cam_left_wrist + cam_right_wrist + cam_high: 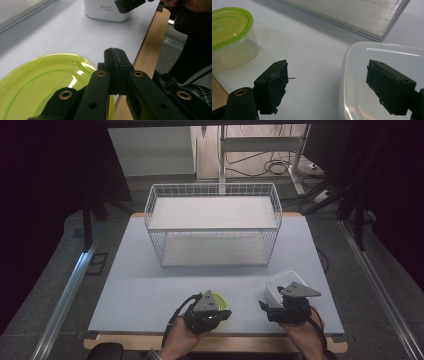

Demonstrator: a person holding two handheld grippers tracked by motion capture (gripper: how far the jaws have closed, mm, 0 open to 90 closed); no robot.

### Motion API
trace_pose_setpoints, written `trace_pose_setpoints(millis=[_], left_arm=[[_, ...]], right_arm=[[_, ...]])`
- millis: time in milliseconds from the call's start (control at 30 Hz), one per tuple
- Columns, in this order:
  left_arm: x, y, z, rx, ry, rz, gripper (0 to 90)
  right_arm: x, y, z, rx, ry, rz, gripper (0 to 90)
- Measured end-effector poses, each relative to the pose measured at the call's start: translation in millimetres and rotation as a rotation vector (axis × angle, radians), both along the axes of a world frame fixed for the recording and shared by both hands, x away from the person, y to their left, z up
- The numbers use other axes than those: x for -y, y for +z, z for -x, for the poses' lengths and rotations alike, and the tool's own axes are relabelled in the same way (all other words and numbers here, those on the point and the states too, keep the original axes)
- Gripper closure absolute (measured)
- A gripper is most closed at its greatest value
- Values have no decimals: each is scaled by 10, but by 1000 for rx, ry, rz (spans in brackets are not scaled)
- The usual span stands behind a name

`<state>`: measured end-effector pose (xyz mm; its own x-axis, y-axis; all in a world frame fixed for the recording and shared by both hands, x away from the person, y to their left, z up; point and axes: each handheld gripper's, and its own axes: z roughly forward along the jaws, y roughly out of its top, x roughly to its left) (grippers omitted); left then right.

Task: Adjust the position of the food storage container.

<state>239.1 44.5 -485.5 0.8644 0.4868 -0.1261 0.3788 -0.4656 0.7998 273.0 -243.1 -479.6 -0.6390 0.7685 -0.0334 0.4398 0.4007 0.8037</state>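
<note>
High view: left claw (216,306) sits low at the near edge of the counter (150,285), right over the green-lidded container (220,301), jaws hidden under the grey plate. Right claw (276,296) is just beside it to the right, at the white container (284,282) near the counter's front right. Wire basket (212,222) stands farther back, centre, well apart from both.

Left gripper view: left claw (115,58) fully closed, jaws pressed together with nothing between them, tips hanging over the green lid (40,82) near its rim by the counter's wooden edge. White container (106,11) is farther off.

Right gripper view: right claw (327,82) wide open, gripping nothing; one jaw is over bare counter, the other over the white container's lid (384,75). Green-lidded container (232,35) is off to the left, apart.
</note>
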Motion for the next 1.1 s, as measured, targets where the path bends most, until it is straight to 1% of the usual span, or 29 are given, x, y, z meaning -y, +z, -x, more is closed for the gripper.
trace_pose_setpoints(millis=[133, 233, 300, 333, 367, 433, 467, 633, 667, 700, 800, 867, 900, 933, 967, 1000, 1033, 1100], left_arm=[[64, -41, -15, -2, 8, -44, 900], [60, -47, -21, -7, 6, -46, 900], [45, -35, -22, -1, 12, -60, 900], [45, -35, -22, -1, 12, -60, 900], [17, -35, -43, -15, 15, -55, 900], [4, -35, -54, -19, 17, -55, 900], [-21, -34, -69, -25, 25, -53, 900], [-74, -28, -100, -33, 41, -59, 900], [-100, -27, -113, -38, 51, -57, 900], [-119, -23, -121, -38, 52, -64, 900], [-153, -19, -134, -42, 63, -67, 900], [-192, -17, -147, -44, 76, -70, 900], [-233, -15, -155, -47, 90, -71, 900], [-233, -15, -155, -47, 90, -71, 900], [-279, -12, -161, -43, 99, -79, 900], [-279, -12, -161, -43, 99, -79, 900], [-325, -14, -165, -40, 110, -79, 900], [-353, -16, -166, -39, 118, -78, 900]], right_arm=[[5, 2, 0, 1, 1, 2, 177], [7, 3, 2, 1, 0, 3, 177], [11, 6, 5, 3, -1, 4, 177], [11, 6, 5, 3, -1, 4, 177], [14, 8, 6, 4, 1, 4, 177], [15, 8, 7, 4, 1, 4, 177], [18, 10, 8, 5, 2, 4, 177], [21, 12, 9, 6, 2, 3, 177], [22, 12, 11, 5, 3, 3, 177], [22, 12, 11, 6, 3, 3, 177], [23, 13, 12, 6, 3, 4, 177], [26, 12, 11, 6, 3, 4, 177], [27, 13, 11, 7, 3, 4, 177], [27, 13, 11, 7, 3, 4, 177], [28, 14, 12, 8, 3, 4, 177], [28, 14, 12, 8, 3, 4, 177], [28, 16, 14, 10, 3, 4, 177], [28, 17, 14, 11, 3, 4, 177]])
